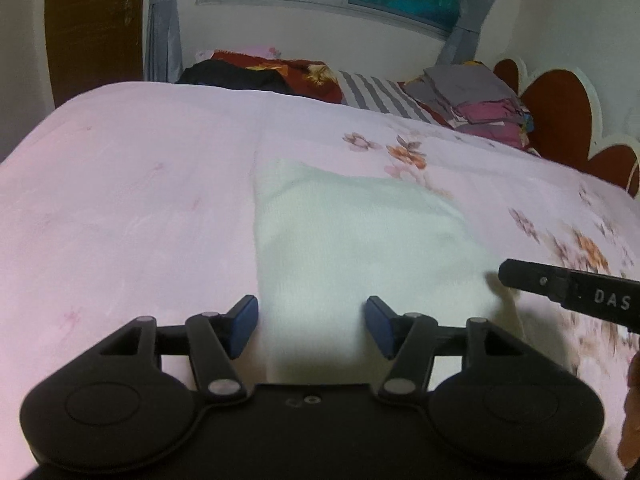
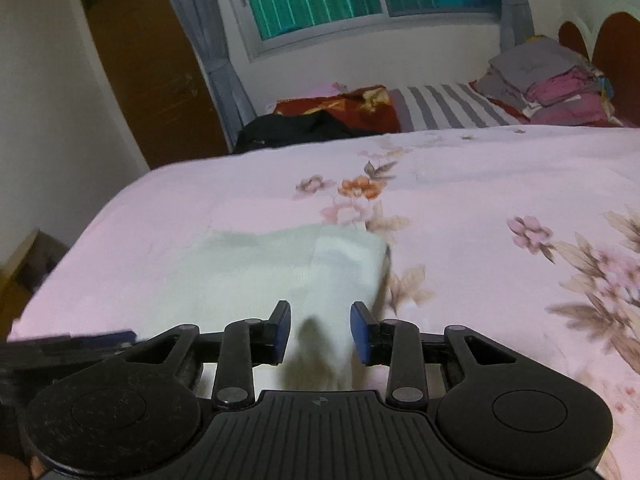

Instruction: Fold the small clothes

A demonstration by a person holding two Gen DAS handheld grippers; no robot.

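A small white knit garment lies on the pink floral bedsheet. My left gripper is open, its blue pads wide apart over the garment's near edge. The right gripper's black finger shows at the garment's right edge. In the right wrist view the garment has its right part raised into a fold. My right gripper is open, with white cloth between its pads but not pinched. The left gripper's finger shows at the left.
Folded clothes are stacked at the bed's far right by the red headboard. A striped pillow, a red patterned cloth and a black garment lie along the far edge. A wardrobe stands at the left.
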